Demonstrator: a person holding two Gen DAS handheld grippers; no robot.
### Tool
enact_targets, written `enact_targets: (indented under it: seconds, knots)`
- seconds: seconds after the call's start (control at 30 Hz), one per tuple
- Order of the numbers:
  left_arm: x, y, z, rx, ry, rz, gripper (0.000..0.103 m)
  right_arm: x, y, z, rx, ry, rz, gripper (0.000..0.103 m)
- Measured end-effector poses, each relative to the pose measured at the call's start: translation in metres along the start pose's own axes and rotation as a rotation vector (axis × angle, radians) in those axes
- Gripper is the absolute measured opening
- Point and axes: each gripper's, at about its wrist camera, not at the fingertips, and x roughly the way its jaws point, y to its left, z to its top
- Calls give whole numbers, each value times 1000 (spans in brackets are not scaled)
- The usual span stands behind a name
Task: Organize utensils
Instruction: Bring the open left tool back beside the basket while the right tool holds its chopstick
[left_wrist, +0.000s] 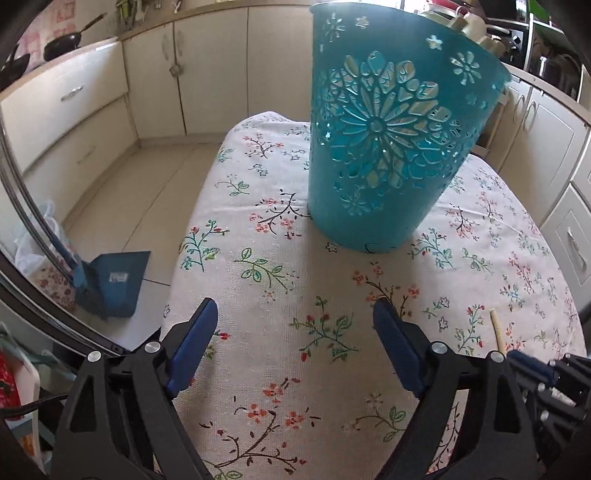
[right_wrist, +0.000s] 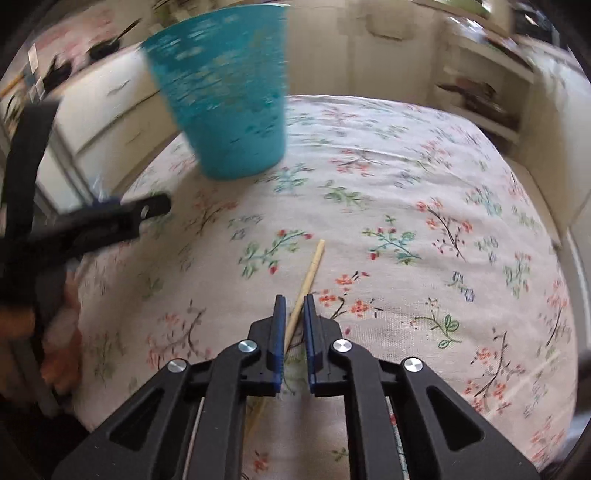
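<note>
floral tablecloth (left_wrist: 280, 369) covering the table, teal cut-out holder (left_wrist: 384, 147) standing upright at the far side, left gripper (left_wrist: 295, 325) hanging released over bare cloth, right gripper (right_wrist: 294, 314) clenching a wooden chopstick (right_wrist: 312, 266) lying near centre, cream cabinets (left_wrist: 207, 74) lining the room, blue dustpan (left_wrist: 118, 284) resting on the floor at left

A pale wooden chopstick (right_wrist: 308, 277) lies flat on the cloth — a tall perforated teal plastic holder (left_wrist: 384, 147) stands upright, well apart.

Home kitchen, cream cabinets (left_wrist: 155, 70), frying pan (left_wrist: 62, 46) on counter, floral tablecloth (left_wrist: 295, 295)
</note>
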Motion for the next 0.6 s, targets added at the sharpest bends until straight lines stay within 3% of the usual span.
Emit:
enact_targets:
  seconds: [0.07, 0.23, 0.4, 0.47, 0.6]
  knots:
    - [-1, -4, 0, 19, -7, 12, 82, 1, 7, -1, -10, -4, -32, 11]
    - [-2, -6, 2, 33, -8, 21, 83, -1, 22, -4, -125, 36, 3, 11]
    - [-3, -6, 3, 29, -7, 26, 84, -3, 15, -6, -68, 18, -34, 16]
    - [-2, -6, 3, 30, -6, 25, 84, -2, 19, -6, -81, 19, -27, 8]
    - [-1, -6, 3, 30, -2, 24, 85, -3, 13, -5, -22, 28, 39, 6]
